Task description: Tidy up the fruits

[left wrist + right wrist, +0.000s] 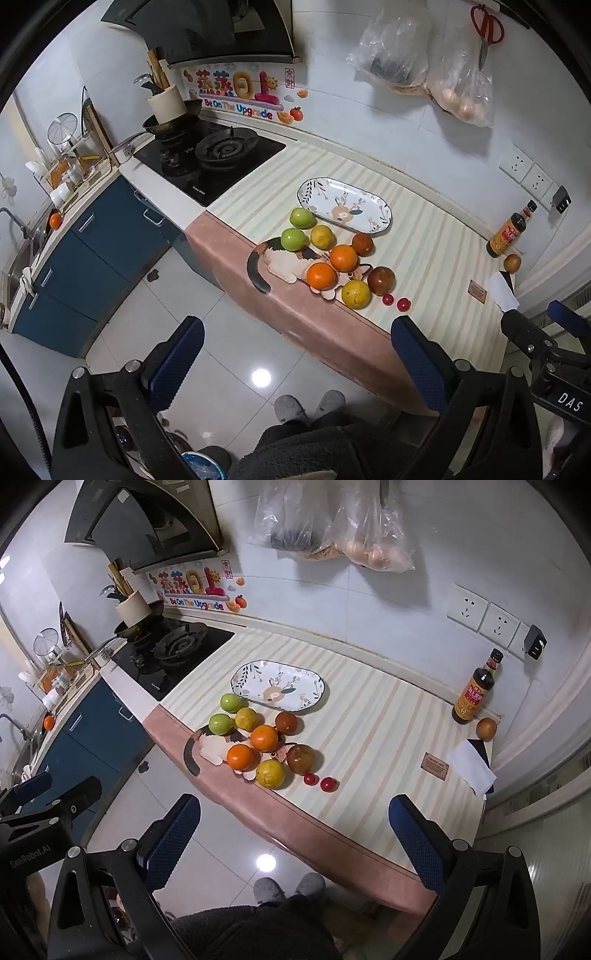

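A pile of fruit lies on the striped counter near its front edge: two green apples, two oranges, two yellow citrus, two dark brown fruits and two small red tomatoes. An empty oval floral plate sits just behind them. My left gripper is open and empty, held above the floor in front of the counter. My right gripper is open and empty, likewise short of the counter edge.
A cat-shaped mat lies under part of the fruit. A gas hob with a pan is at left. A sauce bottle, another brown fruit and a white paper stand at right. Bags hang on the wall.
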Available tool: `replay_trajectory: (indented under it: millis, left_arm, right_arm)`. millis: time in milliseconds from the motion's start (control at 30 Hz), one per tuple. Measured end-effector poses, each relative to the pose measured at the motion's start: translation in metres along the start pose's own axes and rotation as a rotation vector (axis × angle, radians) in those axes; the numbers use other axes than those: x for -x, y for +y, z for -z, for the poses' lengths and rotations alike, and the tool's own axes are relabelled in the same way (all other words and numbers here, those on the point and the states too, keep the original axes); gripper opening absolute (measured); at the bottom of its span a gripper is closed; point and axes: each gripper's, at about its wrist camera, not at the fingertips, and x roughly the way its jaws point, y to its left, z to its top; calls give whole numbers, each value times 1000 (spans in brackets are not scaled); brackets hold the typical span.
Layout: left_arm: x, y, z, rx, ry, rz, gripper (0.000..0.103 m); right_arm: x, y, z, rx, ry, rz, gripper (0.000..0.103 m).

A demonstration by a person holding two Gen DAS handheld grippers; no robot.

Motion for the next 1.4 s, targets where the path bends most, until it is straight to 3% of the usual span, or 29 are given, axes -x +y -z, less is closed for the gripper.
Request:
replay_trajectory:
  millis: [1400]
  left_arm:
    - [10, -5, -3, -10, -33, 5, 103]
  right_arm:
    - [5, -2, -8, -4, -17, 2, 103]
